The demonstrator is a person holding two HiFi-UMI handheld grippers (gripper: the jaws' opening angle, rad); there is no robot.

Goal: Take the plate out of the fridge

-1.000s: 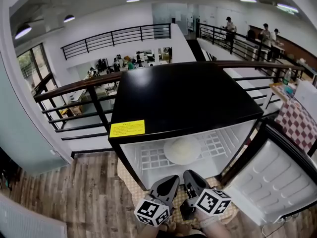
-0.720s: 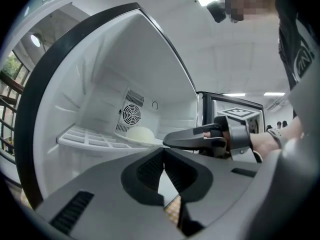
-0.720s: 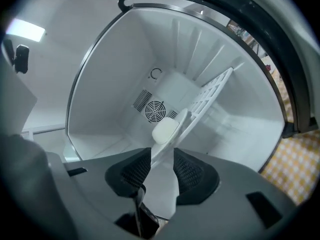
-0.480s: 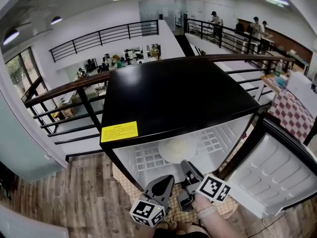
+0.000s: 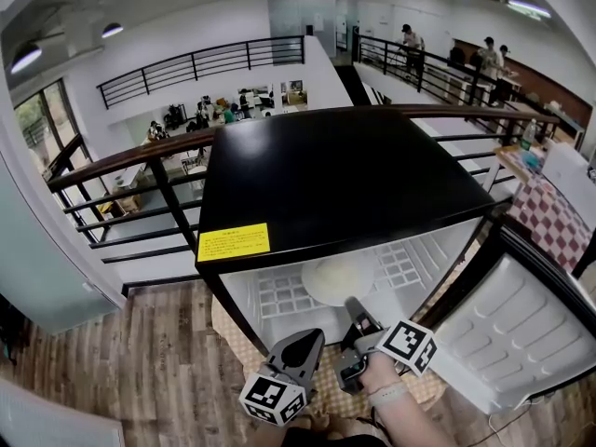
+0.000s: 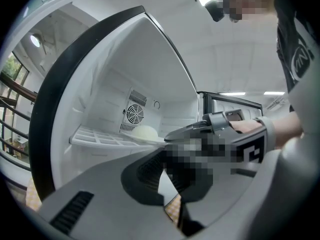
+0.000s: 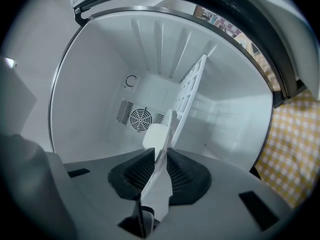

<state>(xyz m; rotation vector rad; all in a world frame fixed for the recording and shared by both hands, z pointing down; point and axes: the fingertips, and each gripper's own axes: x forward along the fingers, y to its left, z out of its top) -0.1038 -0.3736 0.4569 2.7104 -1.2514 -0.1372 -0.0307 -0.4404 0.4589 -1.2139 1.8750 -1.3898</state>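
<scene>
A white plate (image 5: 335, 277) lies on the wire shelf (image 5: 277, 296) inside the open black fridge (image 5: 335, 175). My right gripper (image 5: 355, 308) reaches into the fridge and meets the plate's near rim. In the right gripper view the plate (image 7: 156, 134) stands edge-on between the two dark pads, and my right gripper (image 7: 159, 159) is shut on that rim. My left gripper (image 5: 314, 339) hangs lower and to the left, outside the fridge, shut on nothing. In the left gripper view the plate (image 6: 144, 132) rests on the shelf beyond my left gripper (image 6: 171, 186), with the right gripper (image 6: 200, 129) reaching to it.
The fridge door (image 5: 521, 333) stands open to the right. A yellow checked mat (image 5: 326, 391) lies under the fridge on the wood floor. A black railing (image 5: 140, 170) runs behind it. A red checked table (image 5: 559, 223) is at far right.
My right gripper has moved forward into the fridge and reached the plate's rim. The left gripper has stayed low outside the fridge.
</scene>
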